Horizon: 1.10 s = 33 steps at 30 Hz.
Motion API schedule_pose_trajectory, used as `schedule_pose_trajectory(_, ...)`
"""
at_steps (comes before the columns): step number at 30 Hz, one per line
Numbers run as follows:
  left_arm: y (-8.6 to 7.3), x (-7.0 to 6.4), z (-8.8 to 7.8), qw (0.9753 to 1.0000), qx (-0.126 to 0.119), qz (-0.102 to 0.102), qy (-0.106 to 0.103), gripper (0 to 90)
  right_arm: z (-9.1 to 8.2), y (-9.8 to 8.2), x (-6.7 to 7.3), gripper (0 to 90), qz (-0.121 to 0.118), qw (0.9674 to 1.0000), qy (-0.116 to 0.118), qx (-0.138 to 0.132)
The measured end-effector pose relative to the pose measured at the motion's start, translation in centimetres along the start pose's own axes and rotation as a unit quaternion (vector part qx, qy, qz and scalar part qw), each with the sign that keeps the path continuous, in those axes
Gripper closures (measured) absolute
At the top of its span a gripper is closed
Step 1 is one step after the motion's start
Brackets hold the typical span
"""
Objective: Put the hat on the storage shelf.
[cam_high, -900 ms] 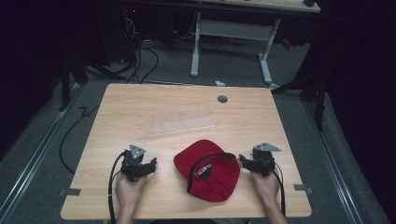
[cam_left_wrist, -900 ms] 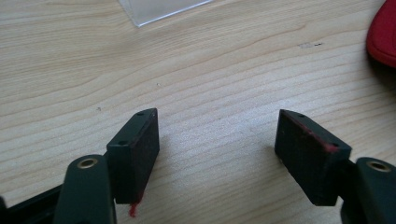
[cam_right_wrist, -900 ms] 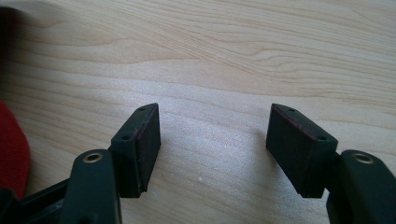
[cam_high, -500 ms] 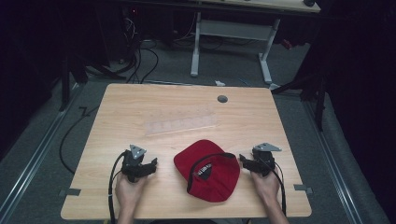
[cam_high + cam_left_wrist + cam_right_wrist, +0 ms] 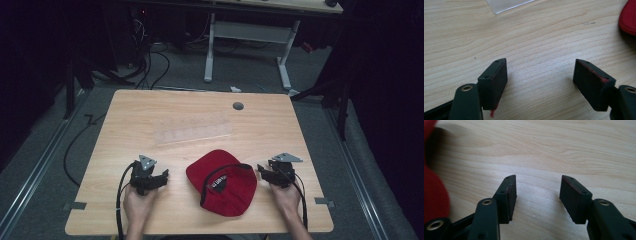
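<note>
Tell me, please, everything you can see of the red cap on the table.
The red cap looks like fabric, with black trim and a black patch bearing white lettering too small to read. It lies on the wooden table near its front edge, between the two grippers, touching neither as far as can be told.

I see my left gripper (image 5: 540, 72) low over the light wooden table (image 5: 536, 32), its two black jaws spread wide with bare wood between them. A red cap (image 5: 629, 17) edges in at upper right; a clear plastic sheet (image 5: 507, 4) lies at the top.
</note>
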<state>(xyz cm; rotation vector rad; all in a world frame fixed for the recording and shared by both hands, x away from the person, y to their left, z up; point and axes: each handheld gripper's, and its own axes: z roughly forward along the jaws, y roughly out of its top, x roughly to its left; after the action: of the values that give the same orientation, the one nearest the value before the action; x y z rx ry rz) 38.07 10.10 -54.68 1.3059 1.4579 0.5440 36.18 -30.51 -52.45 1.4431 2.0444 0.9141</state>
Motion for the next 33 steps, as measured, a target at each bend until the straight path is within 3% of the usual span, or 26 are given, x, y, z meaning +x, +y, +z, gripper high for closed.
schedule_pose_trajectory(5, 0.0, 0.0, 0.0, 1.0, -0.001, 0.0, 0.0, 28.0, -1.6, 0.1, 0.0, 46.7, 0.004, 0.9994, 0.019, -0.03)
schedule_pose_trajectory(13, 0.0, 0.0, 0.0, 1.0, 0.0, 0.0, 0.0, 28.0, -3.2, -0.2, 0.7, 38.0, 0.008, 0.995, 0.074, -0.066)
schedule_pose_trajectory(18, 0.0, 0.0, 0.0, 1.0, 0.0, 0.0, 0.0, 27.6, -3.9, 0.3, 1.3, 34.7, 0.004, 0.9926, 0.099, -0.071)
schedule_pose_trajectory(27, 0.0, 0.0, 0.0, 1.0, 0.0, 0.0, -0.001, 27.4, -4.5, 1.4, 2.3, 32.2, -0.009, 0.9888, 0.121, -0.087)
schedule_pose_trajectory(31, 0.0, 0.0, 0.0, 1.0, 0.0, 0.0, -0.001, 27.4, -5.0, 1.8, 2.7, 32.2, -0.02, 0.9882, 0.118, -0.096)
schedule_pose_trajectory(33, 0.0, 0.0, 0.0, 1.0, 0.0, 0.0, -0.001, 27.4, -4.9, 2.0, 3.0, 31.9, -0.02, 0.9863, 0.134, -0.095)
